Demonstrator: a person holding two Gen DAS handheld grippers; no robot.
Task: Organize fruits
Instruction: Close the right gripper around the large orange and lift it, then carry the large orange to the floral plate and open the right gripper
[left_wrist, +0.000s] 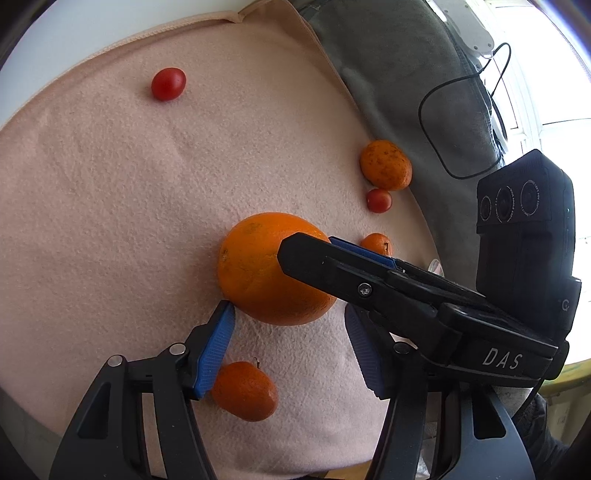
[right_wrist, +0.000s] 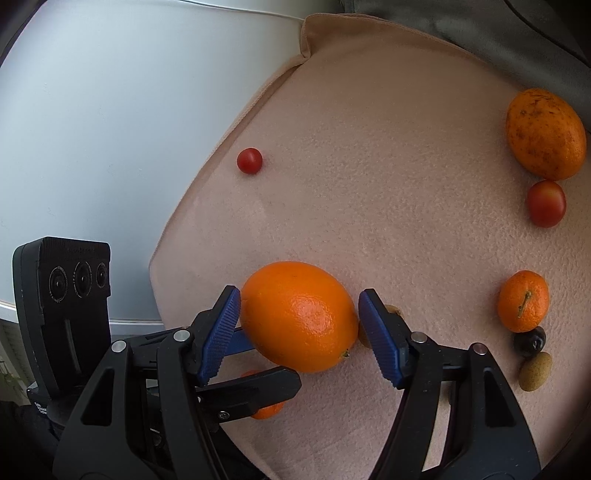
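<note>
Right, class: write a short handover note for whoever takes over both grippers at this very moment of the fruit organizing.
Left gripper: open, holding nothing, one pad beside the large orange.
Right gripper: straddles the large orange, which rests on the pink cloth; firm grip unclear.
Fruit: spotted orange, near cherry tomato, stemmed mandarin, dark fruit and tan fruit lie along one side; lone cherry tomato apart; second mandarin by the left gripper.
Done: no grouping visible.
Left: probably lift the large orange, then sort the rest.
</note>
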